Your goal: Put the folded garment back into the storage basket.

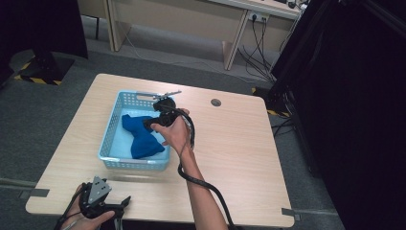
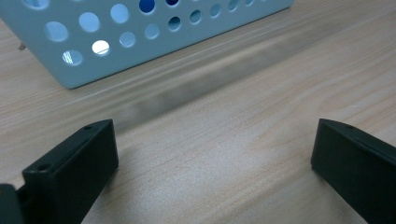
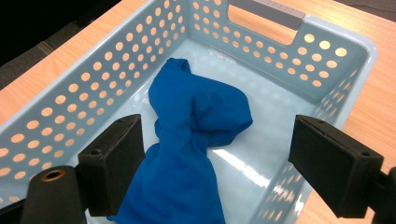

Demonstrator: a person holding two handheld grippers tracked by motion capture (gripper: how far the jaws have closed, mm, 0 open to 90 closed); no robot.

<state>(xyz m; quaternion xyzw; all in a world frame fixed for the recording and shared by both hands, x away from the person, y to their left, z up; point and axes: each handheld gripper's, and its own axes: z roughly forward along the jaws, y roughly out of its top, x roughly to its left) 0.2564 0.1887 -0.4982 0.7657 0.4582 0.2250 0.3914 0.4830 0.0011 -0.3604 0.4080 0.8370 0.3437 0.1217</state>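
Note:
A crumpled blue cloth (image 1: 140,135) (image 3: 191,140) lies inside a light blue perforated basket (image 1: 111,125) (image 3: 327,60) on the wooden table. My right gripper (image 1: 152,122) (image 3: 215,168) hovers above the basket's right side, jaws wide apart over the cloth and touching nothing. My left gripper (image 1: 125,202) (image 2: 212,158) rests low at the table's front left edge, held in a hand, its jaws spread with only bare tabletop between them. The basket's near wall (image 2: 116,42) lies just ahead of the left gripper.
The wooden table (image 1: 234,143) has a round cable hole (image 1: 216,102) behind the basket on the right. A black cable (image 1: 206,184) trails from the right gripper along the forearm. Dark curtains (image 1: 354,96) stand to the right, desks at the back.

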